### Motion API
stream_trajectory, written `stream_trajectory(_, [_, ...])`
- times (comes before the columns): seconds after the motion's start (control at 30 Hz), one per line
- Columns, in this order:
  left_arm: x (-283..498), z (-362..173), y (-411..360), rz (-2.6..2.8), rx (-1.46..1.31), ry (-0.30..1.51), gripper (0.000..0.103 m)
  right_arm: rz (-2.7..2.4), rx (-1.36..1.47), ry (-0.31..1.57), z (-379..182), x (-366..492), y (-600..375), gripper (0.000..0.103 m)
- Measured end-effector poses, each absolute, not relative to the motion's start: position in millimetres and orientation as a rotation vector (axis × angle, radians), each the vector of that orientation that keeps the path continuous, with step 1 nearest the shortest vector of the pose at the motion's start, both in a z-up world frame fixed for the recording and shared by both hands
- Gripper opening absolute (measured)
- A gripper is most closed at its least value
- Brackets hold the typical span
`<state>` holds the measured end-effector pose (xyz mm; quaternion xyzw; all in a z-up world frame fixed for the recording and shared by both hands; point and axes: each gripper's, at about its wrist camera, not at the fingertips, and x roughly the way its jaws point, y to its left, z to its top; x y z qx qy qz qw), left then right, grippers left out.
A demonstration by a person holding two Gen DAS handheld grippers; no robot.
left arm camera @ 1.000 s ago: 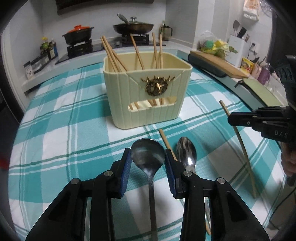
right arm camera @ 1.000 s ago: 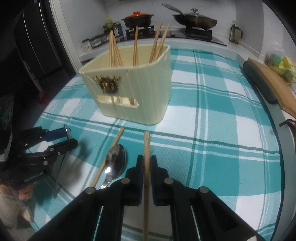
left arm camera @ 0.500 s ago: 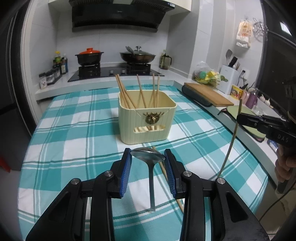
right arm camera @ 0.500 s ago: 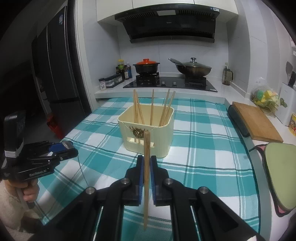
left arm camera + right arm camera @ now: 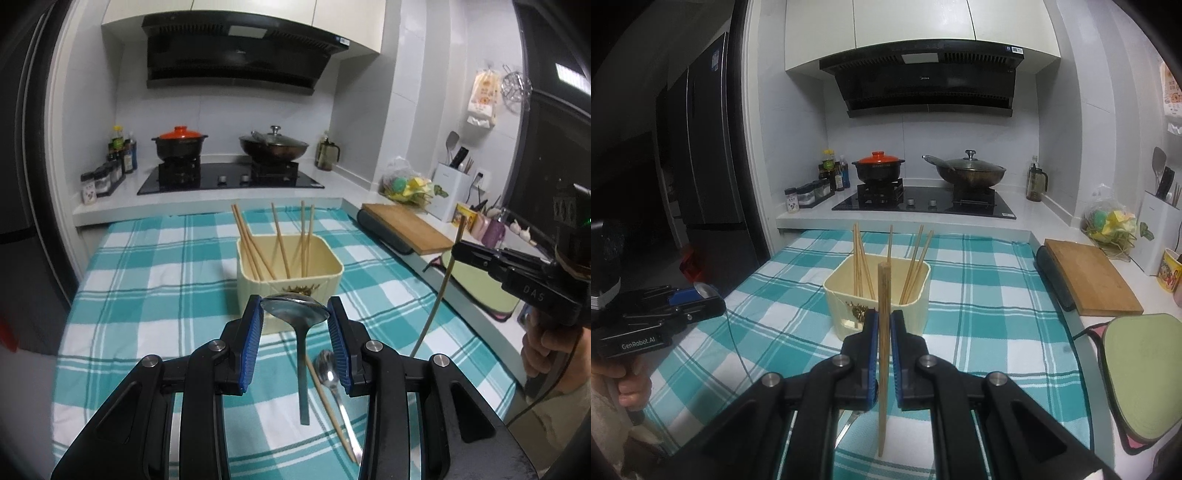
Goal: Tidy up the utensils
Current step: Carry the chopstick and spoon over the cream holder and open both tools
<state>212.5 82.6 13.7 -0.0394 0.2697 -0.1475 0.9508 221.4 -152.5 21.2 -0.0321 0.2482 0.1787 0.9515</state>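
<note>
A teal-and-white checked cloth covers the tabletop [image 5: 155, 280], and beyond it a stove carries an orange-lidded pot [image 5: 180, 142] and a lidded wok [image 5: 273, 144]. Near the middle of the cloth stands a cream utensil holder [image 5: 291, 275], open at the top, with several wooden chopsticks [image 5: 255, 247] leaning inside it (their tips rise well above the rim).

The left tongs [image 5: 295, 321] are clenched on a steel spoon [image 5: 301, 332]: the blue pads press the two sides of its bowl, and its handle hangs down clear of the cloth, in front of the holder. The right tongs [image 5: 882, 334] are clenched on a single wooden chopstick [image 5: 883, 354], held upright off the cloth, its top end in front of the holder's near wall.

On the cloth below the left tongs lie a second spoon [image 5: 330, 380] and another chopstick [image 5: 325, 395], side by side, apparently touching (the overlap is hard to read).
</note>
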Motion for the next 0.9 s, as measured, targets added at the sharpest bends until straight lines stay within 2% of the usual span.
stream_trajectory(0.27, [267, 77, 93, -0.258, -0.086, 0.449, 0.035, 0.366, -0.067, 0.393, 80, 272, -146, 0.007])
stream_trajectory(0.47, [317, 100, 93, -0.229, -0.114, 0.401, 0.035, 0.373, -0.071, 0.318, 107, 313, -134, 0.007])
stream_trajectory(0.73, [383, 71, 79, -0.181, -0.097, 0.454, 0.035, 0.4, -0.074, 0.301, 93, 365, -113, 0.007])
stream_trajectory(0.9, [418, 26, 71, -0.171, -0.102, 0.574, 0.035, 0.435, -0.062, 0.429, 57, 402, -105, 0.007])
